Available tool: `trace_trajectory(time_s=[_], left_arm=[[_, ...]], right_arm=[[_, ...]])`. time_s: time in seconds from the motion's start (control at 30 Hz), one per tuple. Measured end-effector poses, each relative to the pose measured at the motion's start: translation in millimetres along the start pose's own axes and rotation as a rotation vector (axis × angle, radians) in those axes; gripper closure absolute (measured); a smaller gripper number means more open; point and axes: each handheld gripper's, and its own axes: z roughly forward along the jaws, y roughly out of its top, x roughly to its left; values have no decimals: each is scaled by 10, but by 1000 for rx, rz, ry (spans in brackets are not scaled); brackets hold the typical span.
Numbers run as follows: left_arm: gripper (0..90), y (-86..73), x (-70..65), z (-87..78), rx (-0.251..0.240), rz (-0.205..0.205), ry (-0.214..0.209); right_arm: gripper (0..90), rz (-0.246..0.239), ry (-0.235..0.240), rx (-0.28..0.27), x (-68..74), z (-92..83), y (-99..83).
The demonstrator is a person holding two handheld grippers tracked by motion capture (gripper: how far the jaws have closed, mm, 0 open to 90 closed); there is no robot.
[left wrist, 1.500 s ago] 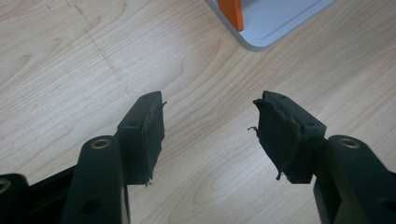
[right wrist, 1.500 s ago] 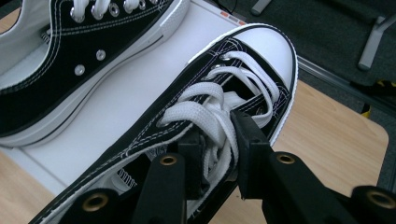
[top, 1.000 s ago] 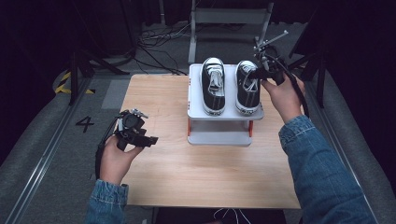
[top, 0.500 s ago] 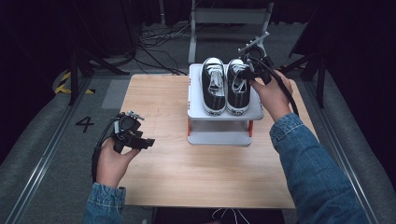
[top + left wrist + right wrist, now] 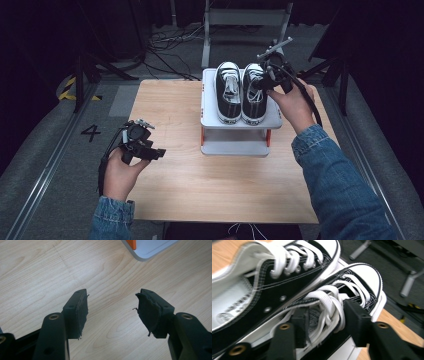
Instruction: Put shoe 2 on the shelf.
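Two black sneakers with white laces and toe caps stand side by side on top of a small white rack. The left sneaker touches the right sneaker. My right gripper is shut on the right sneaker, with its jaws pinching the laced tongue from either side. Low over the bare wooden table, near its left edge, my left gripper stands open with nothing between its worn pads.
The rack has a lower shelf and orange posts, and its corner lies just ahead of the left gripper. Cables and metal stand legs lie on the dark floor beyond the table. A "4" marks the floor at left.
The right gripper has slid the right sneaker leftward on the rack until it sits against the left sneaker. The left gripper has barely moved.
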Motion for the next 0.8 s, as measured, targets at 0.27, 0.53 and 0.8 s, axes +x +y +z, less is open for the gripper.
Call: trace_trajectory(time_s=[0.27,0.53,0.8], left_arm=[[414,-14,0,0,1,8,2],[413,3,-33,13,-3,17,9],[407,-13,-23,74,8,32,14]], right_arm=[[456,53,76,-149,-63,-505,-298],[438,46,74,-150,-166,-793,-767],[440,100,74,-110,-295,-862,-1480]])
